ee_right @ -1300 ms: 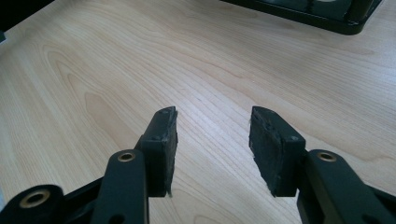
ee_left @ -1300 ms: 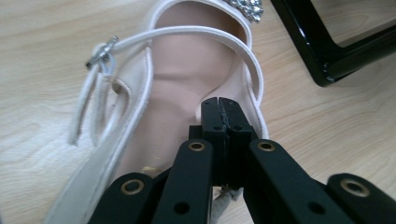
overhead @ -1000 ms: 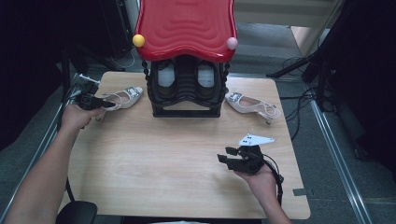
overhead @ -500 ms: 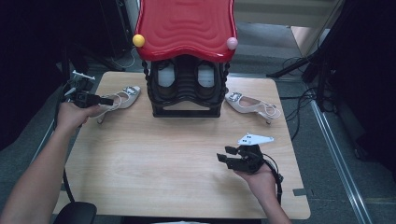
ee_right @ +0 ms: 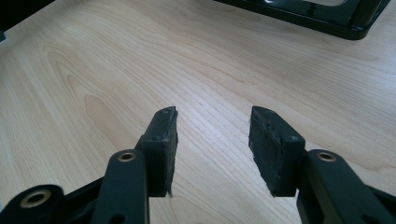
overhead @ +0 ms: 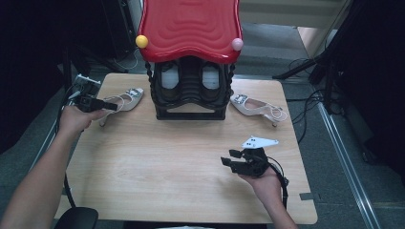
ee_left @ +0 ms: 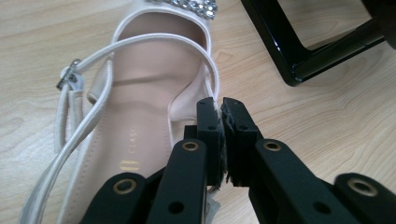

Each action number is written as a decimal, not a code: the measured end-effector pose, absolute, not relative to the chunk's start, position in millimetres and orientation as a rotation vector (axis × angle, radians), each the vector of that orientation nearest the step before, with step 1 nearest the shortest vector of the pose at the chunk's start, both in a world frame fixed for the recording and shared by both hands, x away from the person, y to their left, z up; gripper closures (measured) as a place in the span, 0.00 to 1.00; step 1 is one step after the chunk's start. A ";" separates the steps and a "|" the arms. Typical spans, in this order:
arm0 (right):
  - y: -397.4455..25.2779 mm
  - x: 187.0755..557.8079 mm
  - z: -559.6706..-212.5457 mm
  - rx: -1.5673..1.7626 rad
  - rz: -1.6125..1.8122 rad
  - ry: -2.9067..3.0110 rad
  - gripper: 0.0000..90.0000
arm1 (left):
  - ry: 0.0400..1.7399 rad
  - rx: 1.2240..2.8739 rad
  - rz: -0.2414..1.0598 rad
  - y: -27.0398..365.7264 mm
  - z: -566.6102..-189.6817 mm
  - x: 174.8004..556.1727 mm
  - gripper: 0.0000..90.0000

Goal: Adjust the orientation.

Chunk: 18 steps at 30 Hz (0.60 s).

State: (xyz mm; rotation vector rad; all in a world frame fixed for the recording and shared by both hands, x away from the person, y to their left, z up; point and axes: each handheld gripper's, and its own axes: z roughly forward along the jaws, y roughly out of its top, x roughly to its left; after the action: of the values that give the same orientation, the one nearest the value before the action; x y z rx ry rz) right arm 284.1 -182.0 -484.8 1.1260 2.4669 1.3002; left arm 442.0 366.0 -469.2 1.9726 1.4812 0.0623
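Observation:
A white slingback shoe (overhead: 126, 98) with a jewelled toe lies at the table's far left, beside the black shoe rack (overhead: 191, 113). My left gripper (overhead: 106, 104) is shut on the shoe's side rim; in the left gripper view the two pads (ee_left: 208, 122) pinch the thin edge of the shoe (ee_left: 140, 93) near its heel end. A matching white shoe (overhead: 256, 105) lies to the right of the rack. My right gripper (overhead: 232, 159) hovers low over bare wood at the front right, open, with nothing between its fingers (ee_right: 163, 140).
The rack carries a wavy red top (overhead: 190, 28) with a yellow ball (overhead: 141, 41) and a pink ball (overhead: 237, 44) at its corners. Dark shoes (overhead: 170, 78) sit inside it. Cables (overhead: 310, 102) trail off the table's right edge.
My left hand has shifted slightly at the table's left edge, and the white shoe has moved a little with the gripper. The right gripper has stayed put.

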 end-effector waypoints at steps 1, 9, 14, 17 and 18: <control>-182.1 284.3 -484.7 1.130 1.302 2.467 0.59 | 1.498 1.965 0.069 363.8 -467.7 441.7 0.97; -181.5 284.7 -484.3 1.123 1.305 2.467 0.59 | 1.580 1.870 0.047 335.0 -463.3 435.2 0.96; -181.6 284.3 -483.6 1.120 1.309 2.464 0.59 | 1.615 1.861 0.047 316.2 -460.8 426.0 0.96; -181.8 284.5 -483.1 1.122 1.311 2.465 0.60 | 1.622 1.856 0.055 309.3 -458.2 419.7 0.96; -181.7 284.4 -482.9 1.124 1.310 2.465 0.60 | 1.630 1.832 0.055 306.8 -457.6 416.5 0.96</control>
State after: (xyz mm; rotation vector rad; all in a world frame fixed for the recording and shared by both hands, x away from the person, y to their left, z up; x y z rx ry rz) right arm 284.4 -181.7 -482.9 1.1243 2.4655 1.3098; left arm 416.5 306.8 -457.6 1.8323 1.6295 0.0546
